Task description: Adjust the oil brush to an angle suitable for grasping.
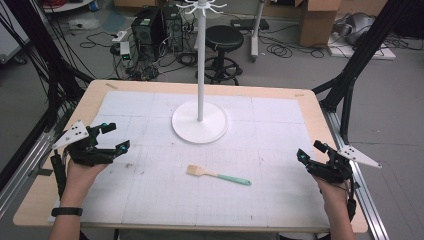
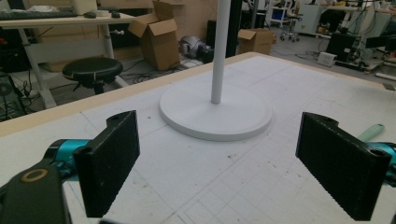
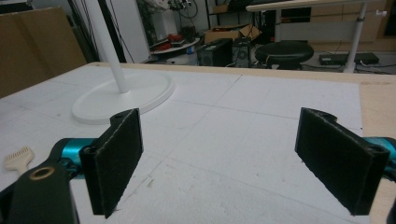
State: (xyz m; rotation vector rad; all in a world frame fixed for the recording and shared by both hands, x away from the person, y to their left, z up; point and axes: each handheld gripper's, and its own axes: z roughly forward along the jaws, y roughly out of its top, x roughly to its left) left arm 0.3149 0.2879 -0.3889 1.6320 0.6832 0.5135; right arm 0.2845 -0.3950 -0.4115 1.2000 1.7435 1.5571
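Note:
A small brush [image 1: 218, 175] with a green handle and tan bristles lies flat on the white gridded mat, near the front middle. Its bristle end [image 3: 17, 158] peeks in at the left of the right gripper view, and its handle tip [image 2: 371, 132] shows at the right of the left gripper view. A white stand [image 1: 200, 120] with a round base and tall pole rises behind it, with hooks at the top. My left gripper [image 1: 114, 137] hovers open at the mat's left edge, nothing between its jaws. At the right edge my right gripper [image 1: 310, 152] is open and holds nothing.
The mat covers a wooden table [image 1: 310, 107]. Black frame legs [image 1: 350, 75] stand at both back corners. Beyond the table are a black stool [image 1: 224, 42], computer towers [image 1: 150, 27], cables and cardboard boxes [image 1: 320, 20] on the floor.

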